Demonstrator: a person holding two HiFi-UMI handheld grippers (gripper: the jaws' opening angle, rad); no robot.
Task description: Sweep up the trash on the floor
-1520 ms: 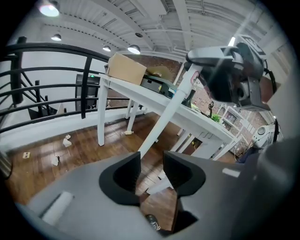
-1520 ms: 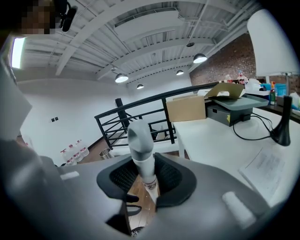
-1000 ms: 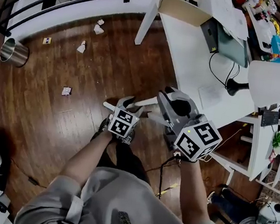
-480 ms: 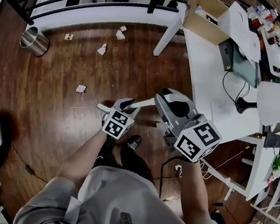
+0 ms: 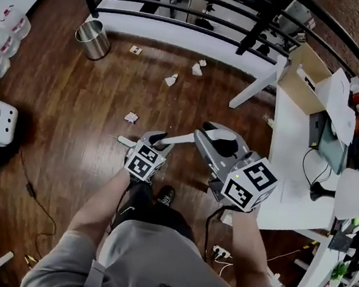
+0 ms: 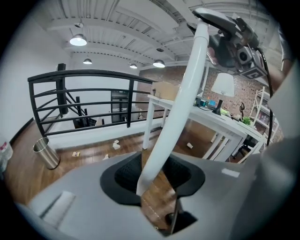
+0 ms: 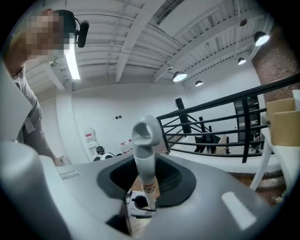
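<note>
Left gripper (image 6: 152, 174) is squeezing its two black ribbed pads (image 6: 125, 172) on one long white handle (image 5: 180, 135), which is smooth and round. The right gripper (image 7: 146, 180) is gripping that same handle higher up, just under its ring-shaped end.

The trash is sitting on the glossy dark plank floor (image 5: 56, 130), out ahead of both grippers toward the black bar railing (image 6: 61, 93), and none of it is touching the handle. I'm counting three crumpled white paper wads (image 5: 171, 79), two of them right beside each other, plus two flat squarish wrappers (image 5: 131, 117). The nearer wrapper is lying near the left gripper.

One shiny metal cylinder bin (image 5: 92, 37) is standing by the railing. One white table (image 5: 291, 141) is standing off on the right.
</note>
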